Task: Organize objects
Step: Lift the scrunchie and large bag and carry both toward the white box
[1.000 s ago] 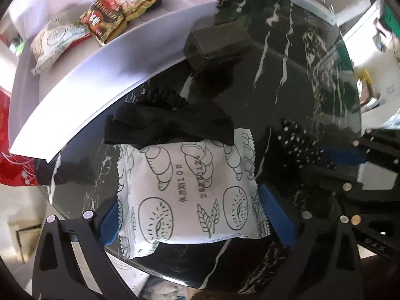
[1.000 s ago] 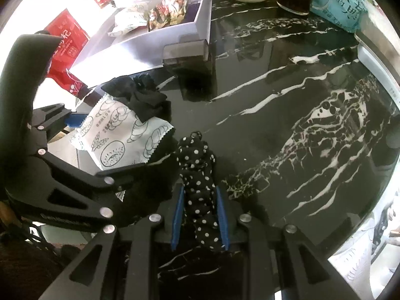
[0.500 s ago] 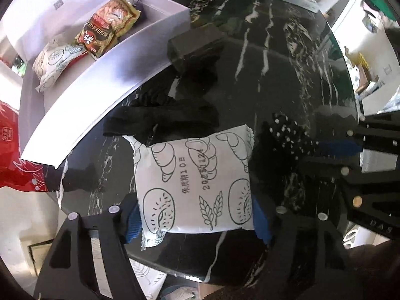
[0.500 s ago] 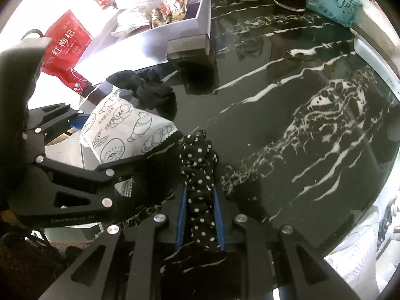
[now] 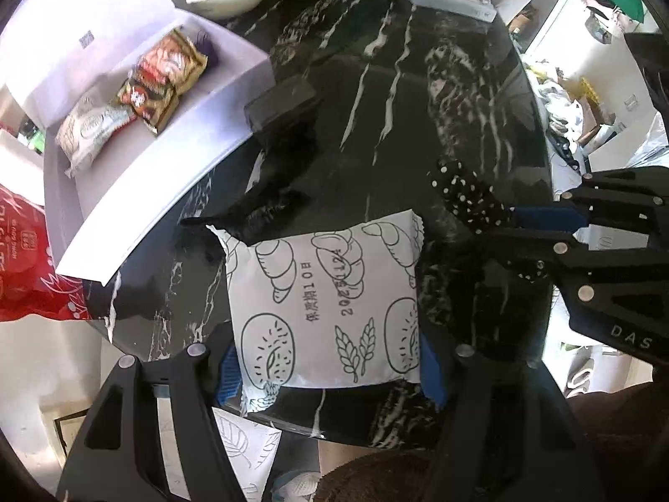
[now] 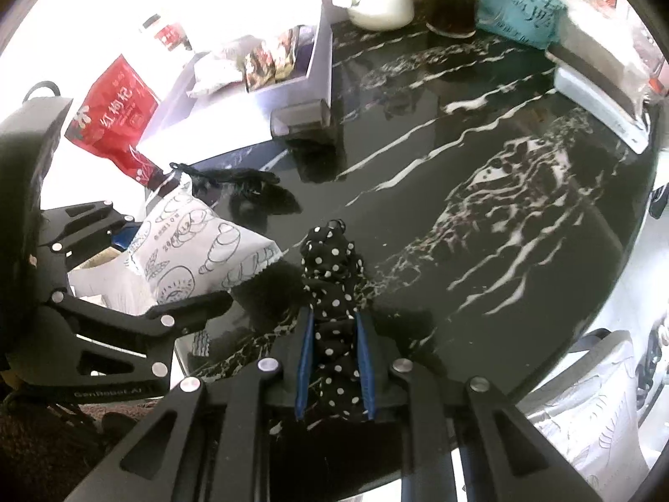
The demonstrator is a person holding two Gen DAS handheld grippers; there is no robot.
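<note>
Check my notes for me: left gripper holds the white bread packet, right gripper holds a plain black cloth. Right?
Not quite. The right gripper holds a black cloth with white polka dots, not a plain one, as the right wrist view shows. The left gripper does hold the white bread packet.

Tabletop (image 6: 481, 217): black marble, white veins.
On it: white box (image 5: 175, 159), dark block (image 5: 284, 104), black cloth (image 5: 267, 209), cream pot (image 6: 380, 0), dark jar (image 6: 451, 12).

Left hand-held gripper (image 5: 330, 366) clamps the white snack packet (image 5: 326, 305) above the black marble table (image 5: 439, 96).
</note>
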